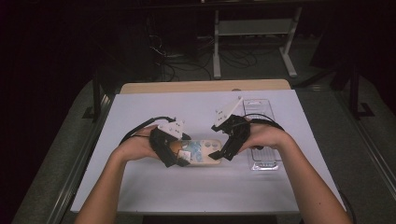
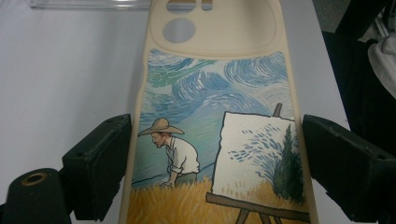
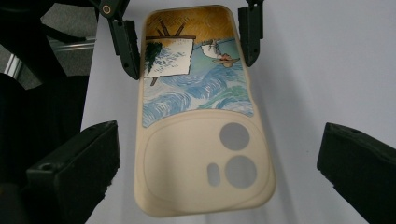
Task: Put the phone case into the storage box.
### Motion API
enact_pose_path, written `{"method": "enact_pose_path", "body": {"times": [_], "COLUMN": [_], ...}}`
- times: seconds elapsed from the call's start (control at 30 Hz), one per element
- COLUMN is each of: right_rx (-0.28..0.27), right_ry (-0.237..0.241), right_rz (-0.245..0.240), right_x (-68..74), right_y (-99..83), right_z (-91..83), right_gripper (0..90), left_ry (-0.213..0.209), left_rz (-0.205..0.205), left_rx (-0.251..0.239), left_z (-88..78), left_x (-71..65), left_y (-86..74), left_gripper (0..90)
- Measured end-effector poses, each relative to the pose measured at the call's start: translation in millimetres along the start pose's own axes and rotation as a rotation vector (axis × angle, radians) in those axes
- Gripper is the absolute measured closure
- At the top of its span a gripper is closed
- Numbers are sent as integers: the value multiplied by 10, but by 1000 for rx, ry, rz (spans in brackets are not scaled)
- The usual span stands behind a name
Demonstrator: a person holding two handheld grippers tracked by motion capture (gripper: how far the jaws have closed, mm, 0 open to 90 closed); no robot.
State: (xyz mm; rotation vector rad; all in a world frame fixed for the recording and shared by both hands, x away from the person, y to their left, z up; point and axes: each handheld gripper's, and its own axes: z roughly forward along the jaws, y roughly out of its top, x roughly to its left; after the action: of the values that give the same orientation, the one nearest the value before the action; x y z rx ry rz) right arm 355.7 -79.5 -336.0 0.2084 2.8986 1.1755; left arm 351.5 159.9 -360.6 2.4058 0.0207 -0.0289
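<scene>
Matte black left gripper (image 2: 212,163) jaws clamp the rounded cream phone case (image 2: 210,70); right gripper (image 3: 219,172) jaws gape.

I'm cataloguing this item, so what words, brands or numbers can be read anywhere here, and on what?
None: the phone case bears a painted picture, with no lettering, brand or number.
The clear plastic tray shows no readable print; any embossing is too small to tell.

Phone case (image 1: 201,151) sits on the table (image 1: 140,112) mid-frame in the high view, 1 gripper each end: left gripper (image 1: 180,159) at its left, right gripper (image 1: 226,154) at its right. Clear tray (image 1: 259,109) lies further right, stretching toward the back.
</scene>
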Motion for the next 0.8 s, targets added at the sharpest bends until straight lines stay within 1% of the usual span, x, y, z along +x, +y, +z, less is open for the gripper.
{"method": "enact_pose_path", "body": {"times": [0.1, 0.17, 0.2, 0.23, 0.37, 0.43, 0.47, 0.5, 0.53, 0.57, 0.67, 0.8], "right_rx": [10, 28, 28, 32, 47, 47, 50, 53, 59, 63, 71, 85], "right_ry": [5, 9, 11, 12, 17, 8, 5, 3, 2, 0, 4, 10], "right_rz": [-8, 3, 1, -4, -20, -42, -44, -50, -46, -50, -53, -60], "right_x": [13, 31, 36, 40, 54, 53, 56, 56, 61, 60, 68, 86], "right_y": [19, 33, 41, 48, 80, 96, 99, 103, 106, 111, 126, 141], "right_z": [38, 60, 75, 88, 137, 165, 174, 186, 197, 207, 237, 283], "right_gripper": [0, 0, 0, 0, 0, 0, 0, 0, 0, 0, 0, 0], "left_ry": [-3, -3, -4, -4, -2, -3, -3, -2, -2, -4, -6, -6], "left_rz": [-1, -1, -1, 10, 15, 11, 9, 17, 23, 9, 6, 15], "left_rx": [-2, -1, 0, 10, 10, 11, 10, 12, 13, 12, 10, 12], "left_z": [4, 2, 1, -5, -6, -6, -6, -8, -9, -7, -5, -2], "left_x": [-3, -4, -4, 0, -5, -9, -10, -4, 0, -9, -16, -15], "left_y": [5, 9, 11, 13, 21, 22, 21, 23, 24, 20, 24, 32], "left_gripper": [112, 112, 113, 113, 112, 112, 112, 112, 112, 112, 113, 113]}}
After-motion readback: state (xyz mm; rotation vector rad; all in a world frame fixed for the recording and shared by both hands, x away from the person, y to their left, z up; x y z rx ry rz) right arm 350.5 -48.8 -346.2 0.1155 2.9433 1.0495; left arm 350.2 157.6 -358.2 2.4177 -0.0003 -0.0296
